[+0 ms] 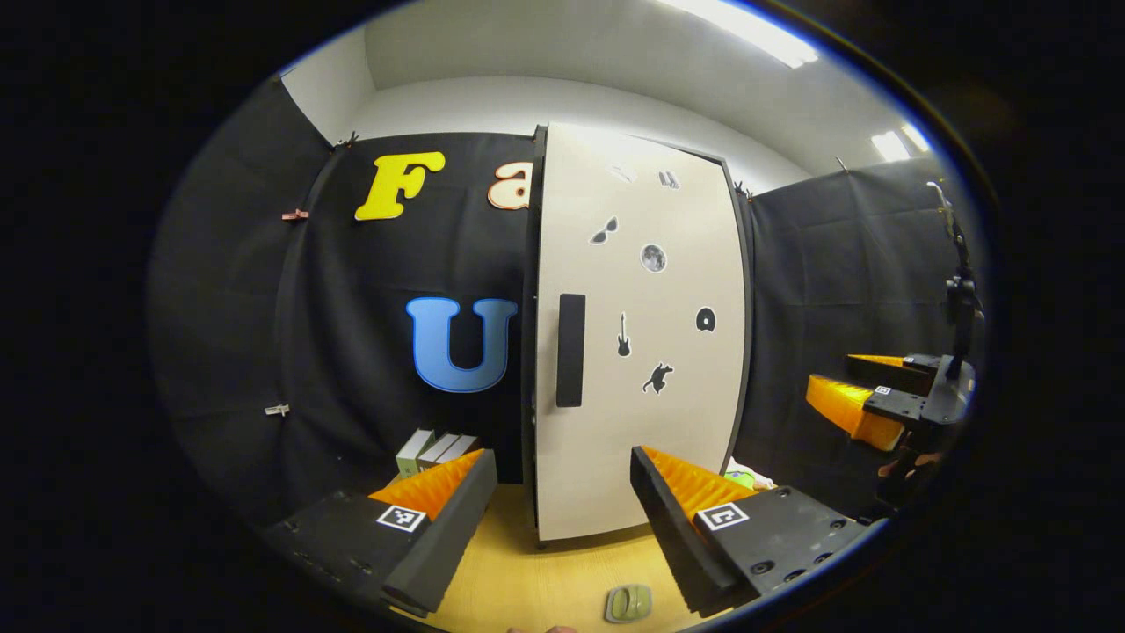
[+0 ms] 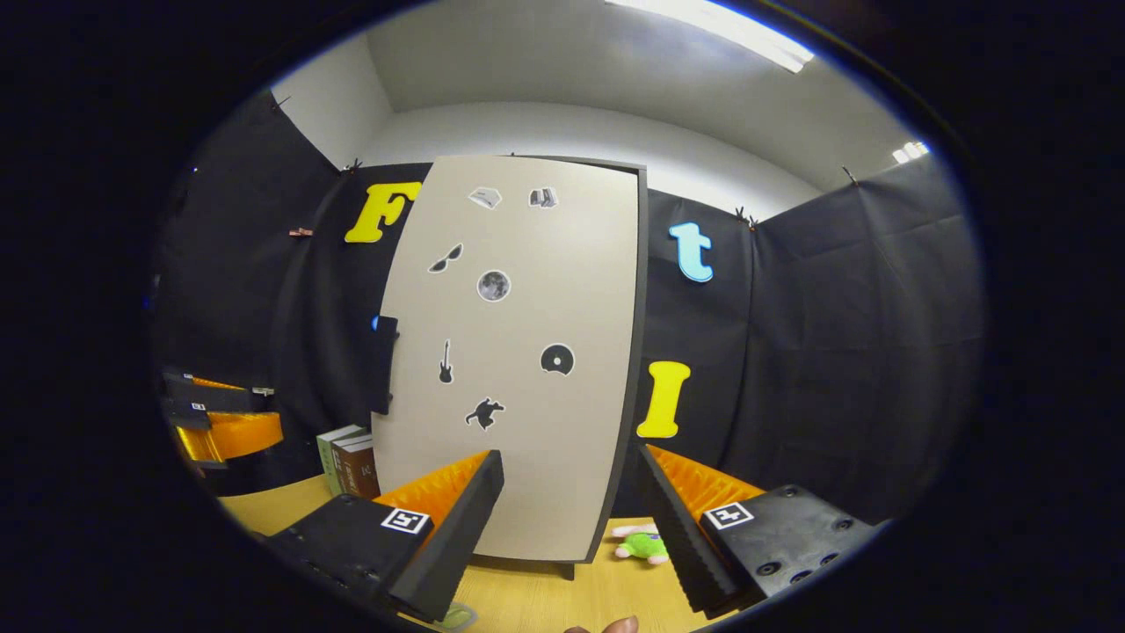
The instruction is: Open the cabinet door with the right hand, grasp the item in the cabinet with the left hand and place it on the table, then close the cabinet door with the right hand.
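A tall cabinet stands on the table, its beige door (image 1: 677,422) covered in small dark stickers and lying flat against the front. A black vertical handle (image 1: 570,349) sits near the door's left edge, also seen side-on as the handle (image 2: 384,365). Whatever is inside is hidden behind the door (image 2: 527,422). My left gripper (image 1: 560,453) is open, short of the door, roughly level with its lower part. My right gripper (image 2: 571,453) is open too, facing the door's lower half. Each gripper appears off to the side in the other's view: the right gripper (image 1: 839,382) and the left gripper (image 2: 259,409).
The cabinet rests on a wooden table (image 1: 536,580). Upright books (image 1: 435,450) stand left of it, the same books (image 2: 347,462) in the right gripper view. A green plush toy (image 2: 642,545) lies at its right foot. A small pale green object (image 1: 628,603) lies near the front.
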